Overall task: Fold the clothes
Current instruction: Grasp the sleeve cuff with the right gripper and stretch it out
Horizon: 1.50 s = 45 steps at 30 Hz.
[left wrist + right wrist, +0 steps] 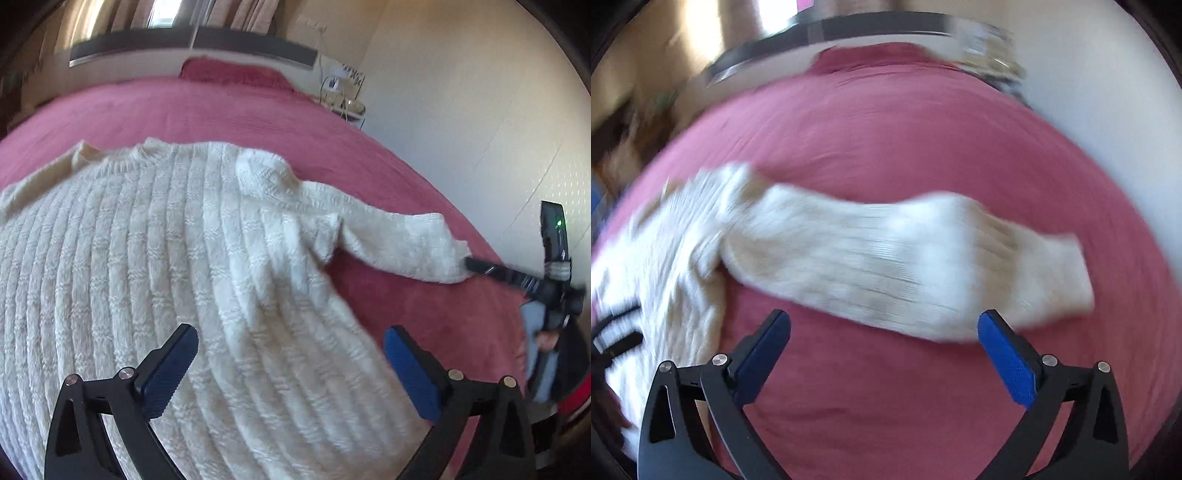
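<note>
A cream cable-knit sweater (pixel 147 258) lies spread flat on the pink bedspread (pixel 221 107). My left gripper (pixel 291 330) hangs open over the sweater's body, with nothing between its blue pads. One sleeve (pixel 399 243) stretches out to the right. In the left wrist view my right gripper (pixel 471 265) sits at that sleeve's cuff. In the blurred right wrist view the sleeve (pixel 905 266) lies across the bed. My right gripper (pixel 884 314) stands wide open just in front of it, its pads apart from the cloth. Dark shapes at the left edge may be my left gripper (pixel 620 339).
A pink pillow (pixel 236 72) and a dark headboard (pixel 192 48) are at the far end of the bed. A cluttered bedside stand (pixel 343 88) sits by the pale wall (pixel 480 110) on the right. A person's hand (pixel 546 339) holds the right gripper.
</note>
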### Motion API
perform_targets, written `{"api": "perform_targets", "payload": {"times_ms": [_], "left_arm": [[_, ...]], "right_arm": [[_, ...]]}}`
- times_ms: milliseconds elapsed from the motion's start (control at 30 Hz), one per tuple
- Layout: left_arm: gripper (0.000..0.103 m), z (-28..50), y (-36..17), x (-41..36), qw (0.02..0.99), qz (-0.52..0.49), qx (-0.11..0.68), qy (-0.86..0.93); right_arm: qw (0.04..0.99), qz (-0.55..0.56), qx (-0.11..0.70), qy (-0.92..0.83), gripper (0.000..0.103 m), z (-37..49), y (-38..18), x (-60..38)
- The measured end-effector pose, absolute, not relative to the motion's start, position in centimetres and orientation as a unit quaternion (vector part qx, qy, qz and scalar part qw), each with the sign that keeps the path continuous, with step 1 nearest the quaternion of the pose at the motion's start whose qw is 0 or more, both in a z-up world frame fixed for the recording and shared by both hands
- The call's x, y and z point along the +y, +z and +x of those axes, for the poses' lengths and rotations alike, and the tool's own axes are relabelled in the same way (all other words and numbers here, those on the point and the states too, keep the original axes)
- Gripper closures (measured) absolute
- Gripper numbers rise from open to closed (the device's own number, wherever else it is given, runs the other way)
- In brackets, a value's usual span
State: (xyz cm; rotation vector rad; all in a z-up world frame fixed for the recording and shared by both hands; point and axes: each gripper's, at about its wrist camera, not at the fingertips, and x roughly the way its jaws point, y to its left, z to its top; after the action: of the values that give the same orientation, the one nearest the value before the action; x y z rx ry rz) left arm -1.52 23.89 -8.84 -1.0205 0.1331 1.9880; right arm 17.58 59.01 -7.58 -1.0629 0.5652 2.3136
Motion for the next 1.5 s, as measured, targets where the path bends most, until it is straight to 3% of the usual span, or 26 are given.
{"api": "perform_targets", "payload": {"times_ms": [200, 300, 367, 467, 567, 633, 667, 700, 1200, 1500], "left_arm": [[0.000, -4.3, -8.1, 22.0, 0.428, -0.398, 0.004, 0.812], [0.000, -4.7, -8.2, 22.0, 0.422, -0.390, 0.003, 0.818], [0.000, -5.4, -8.8, 22.1, 0.412, -0.403, -0.003, 0.817], [0.000, -6.3, -10.0, 22.4, 0.404, -0.437, -0.014, 0.804], [0.000, -7.0, -10.7, 22.9, 0.403, -0.450, -0.011, 0.797], [0.000, -7.2, -10.5, 22.9, 0.405, -0.444, -0.011, 0.800], [0.000, -7.2, -10.5, 22.9, 0.405, -0.441, -0.011, 0.801], [0.000, -7.4, -10.5, 23.0, 0.405, -0.439, -0.011, 0.802], [0.000, -7.8, -11.0, 22.8, 0.411, -0.453, -0.016, 0.791], [0.000, -8.3, -11.4, 22.9, 0.422, -0.467, -0.015, 0.777]], "right_arm": [[0.318, -0.237, 0.401, 0.826, 0.000, 26.6, -9.0, 70.0], [0.335, -0.211, 0.475, 0.786, 0.001, 28.0, -11.5, 73.6], [0.350, -0.227, 0.490, 0.765, 0.004, 27.7, -13.2, 74.7], [0.356, -0.212, 0.480, 0.773, 0.019, 27.0, -13.8, 74.5], [0.349, -0.232, 0.467, 0.779, 0.021, 25.2, -13.7, 74.3], [0.333, -0.240, 0.455, 0.790, 0.042, 23.6, -13.3, 73.7], [0.325, -0.245, 0.449, 0.795, 0.079, 22.9, -13.1, 73.4], [0.325, -0.257, 0.440, 0.797, 0.087, 22.2, -13.0, 73.1], [0.434, -0.215, 0.297, 0.823, 0.090, 25.5, -5.1, 70.0], [0.460, -0.325, 0.289, 0.774, 0.090, 22.7, -12.2, 73.1]]}}
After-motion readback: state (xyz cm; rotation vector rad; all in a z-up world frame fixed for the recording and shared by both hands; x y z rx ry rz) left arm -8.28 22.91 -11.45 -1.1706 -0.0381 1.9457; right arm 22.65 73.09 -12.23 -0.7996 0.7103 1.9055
